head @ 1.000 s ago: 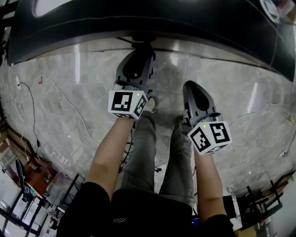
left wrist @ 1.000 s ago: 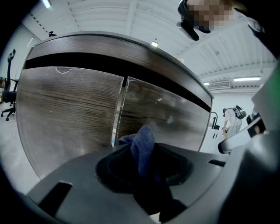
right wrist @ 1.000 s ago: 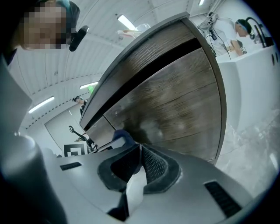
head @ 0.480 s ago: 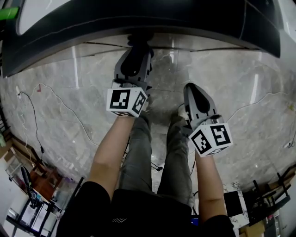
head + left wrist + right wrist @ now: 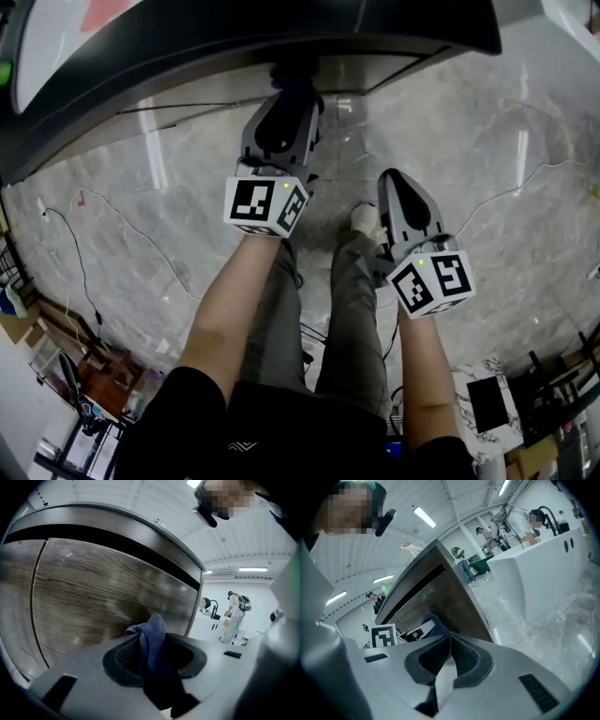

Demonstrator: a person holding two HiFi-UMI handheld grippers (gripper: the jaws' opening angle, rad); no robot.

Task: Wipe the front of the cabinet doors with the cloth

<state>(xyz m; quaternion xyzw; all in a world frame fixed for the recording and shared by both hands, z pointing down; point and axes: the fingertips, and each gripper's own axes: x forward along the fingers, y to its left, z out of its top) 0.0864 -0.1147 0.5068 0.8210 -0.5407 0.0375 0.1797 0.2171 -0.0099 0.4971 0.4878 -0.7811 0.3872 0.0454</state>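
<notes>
Glossy grey marble floor (image 5: 169, 187) meets dark wood-grain cabinet door (image 5: 93, 592); left gripper (image 5: 152, 651) pinches soft blue cloth (image 5: 153, 629) between its jaws, right gripper (image 5: 450, 641) pressed together.

No readable text, labels or numbers anywhere.

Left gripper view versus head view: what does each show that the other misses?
Only the left gripper view: the wood-grain cabinet door front and the left gripper shut on the blue cloth. Only the head view: the right gripper, the person's legs and the marble floor. Both: the left gripper at the cabinet.
</notes>
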